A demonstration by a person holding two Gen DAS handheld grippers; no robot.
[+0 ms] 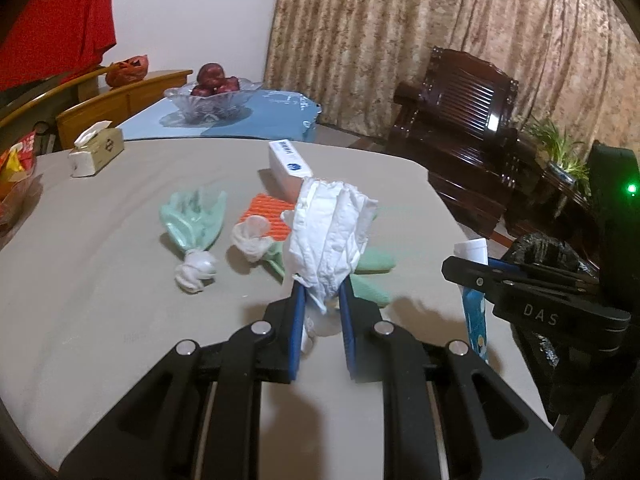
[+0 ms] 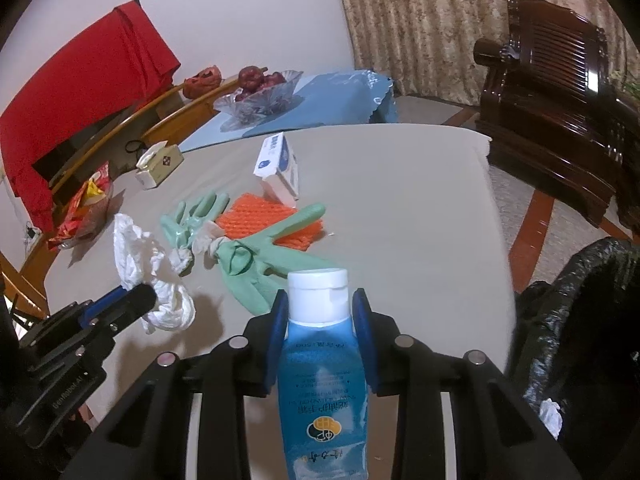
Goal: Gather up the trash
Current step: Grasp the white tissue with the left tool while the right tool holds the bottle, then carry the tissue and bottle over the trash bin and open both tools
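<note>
My left gripper (image 1: 320, 294) is shut on a crumpled white tissue (image 1: 330, 236) and holds it above the grey table (image 1: 100, 280); the gripper and tissue also show in the right wrist view (image 2: 136, 264). My right gripper (image 2: 320, 304) is shut on a blue tube with a white cap (image 2: 322, 352), held above the table's near edge; it also shows in the left wrist view (image 1: 474, 308). On the table lie green rubber gloves (image 1: 192, 220) (image 2: 256, 264), an orange foam net (image 2: 264, 220) and a white box (image 2: 278, 168). A bin lined with a black bag (image 2: 580, 320) stands at the right.
A tissue box (image 1: 96, 152) and a snack bowl (image 2: 86, 208) sit at the table's left. A glass bowl of apples (image 1: 212, 92) rests on a blue cloth behind. A dark wooden armchair (image 1: 460, 120) stands to the right, past the table edge.
</note>
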